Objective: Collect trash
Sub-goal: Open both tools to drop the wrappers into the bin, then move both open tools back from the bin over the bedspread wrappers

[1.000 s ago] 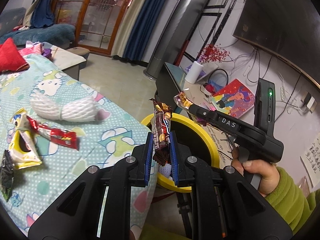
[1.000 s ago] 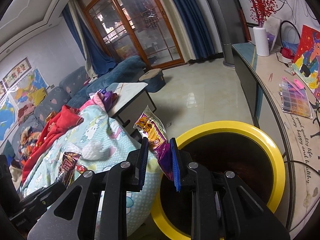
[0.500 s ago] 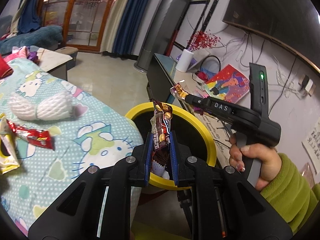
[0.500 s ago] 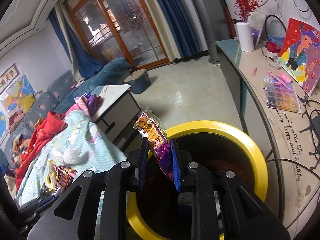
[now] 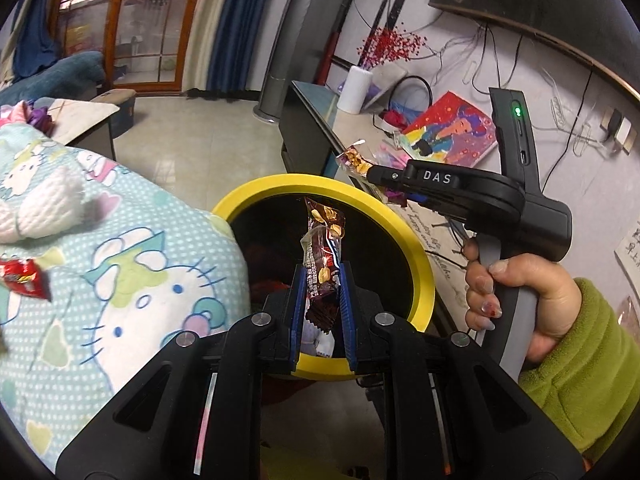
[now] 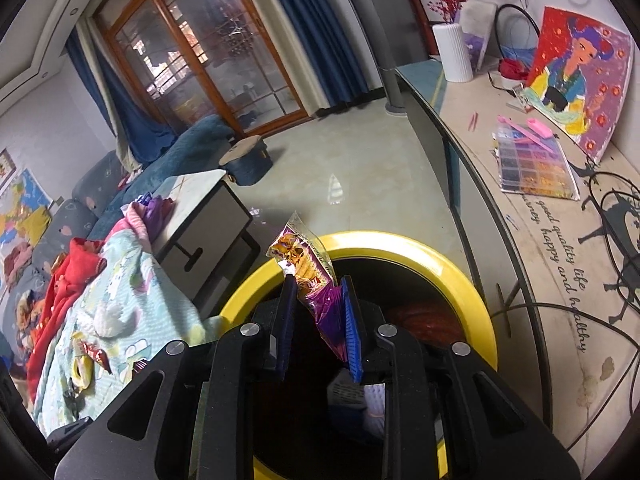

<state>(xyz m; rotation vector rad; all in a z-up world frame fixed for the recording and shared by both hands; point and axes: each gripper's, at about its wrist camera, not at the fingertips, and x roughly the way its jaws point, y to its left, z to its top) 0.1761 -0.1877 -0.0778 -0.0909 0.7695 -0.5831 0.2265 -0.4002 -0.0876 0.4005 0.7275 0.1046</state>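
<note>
Left wrist view: left gripper (image 5: pixel 323 280) clenches a brown snack wrapper (image 5: pixel 322 258) over the yellow-rimmed bin (image 5: pixel 416 240), right gripper (image 6: pixel 317 312) at two o'clock grips a purple wrapper (image 6: pixel 316 292); next, release both.

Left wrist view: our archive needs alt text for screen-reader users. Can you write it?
The left tool grips a brown snack wrapper over a yellow-rimmed bin. Beside it, a hand in a green sleeve holds the right tool, which pinches another wrapper. A cartoon-cat blanket lies left.
</note>
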